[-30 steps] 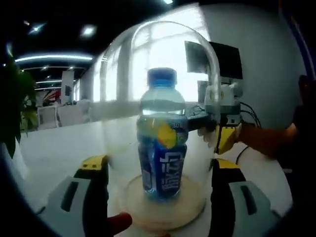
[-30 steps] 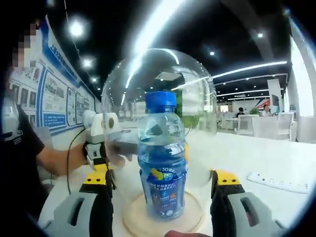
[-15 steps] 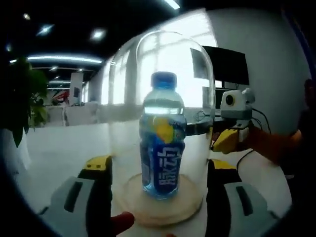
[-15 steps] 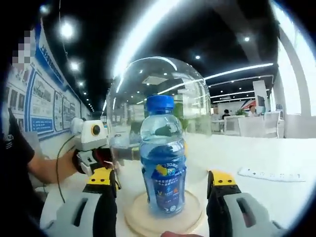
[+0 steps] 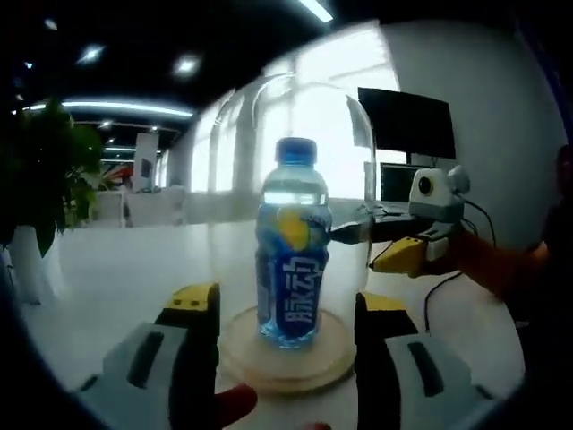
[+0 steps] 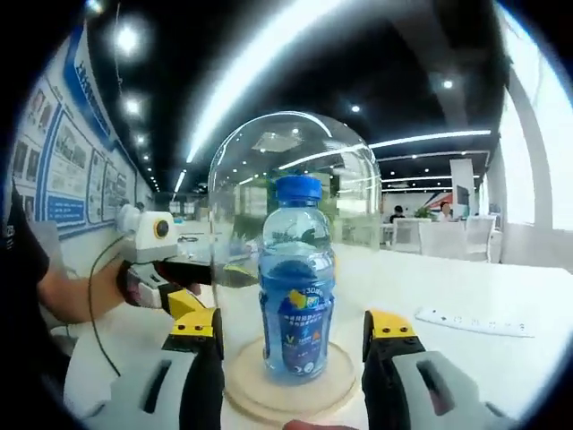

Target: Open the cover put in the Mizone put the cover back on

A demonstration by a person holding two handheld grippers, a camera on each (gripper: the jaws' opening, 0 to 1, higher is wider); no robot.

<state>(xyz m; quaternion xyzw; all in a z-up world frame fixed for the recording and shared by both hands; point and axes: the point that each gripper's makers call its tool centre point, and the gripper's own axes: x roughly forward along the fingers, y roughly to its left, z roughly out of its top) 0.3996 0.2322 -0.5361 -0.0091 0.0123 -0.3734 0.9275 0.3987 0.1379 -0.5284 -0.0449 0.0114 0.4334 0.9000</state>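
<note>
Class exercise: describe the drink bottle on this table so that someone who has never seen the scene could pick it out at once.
Start at the white table and find the clear glass dome on its round wooden base. Inside it, upright at the middle of the base, stands the bottle. It is the one thing under the glass: clear plastic with a blue cap and a blue label with yellow on it.

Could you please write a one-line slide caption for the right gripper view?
Mizone bottle stands upright on a wooden base under a glass dome, open right gripper jaws flanking it.
</note>
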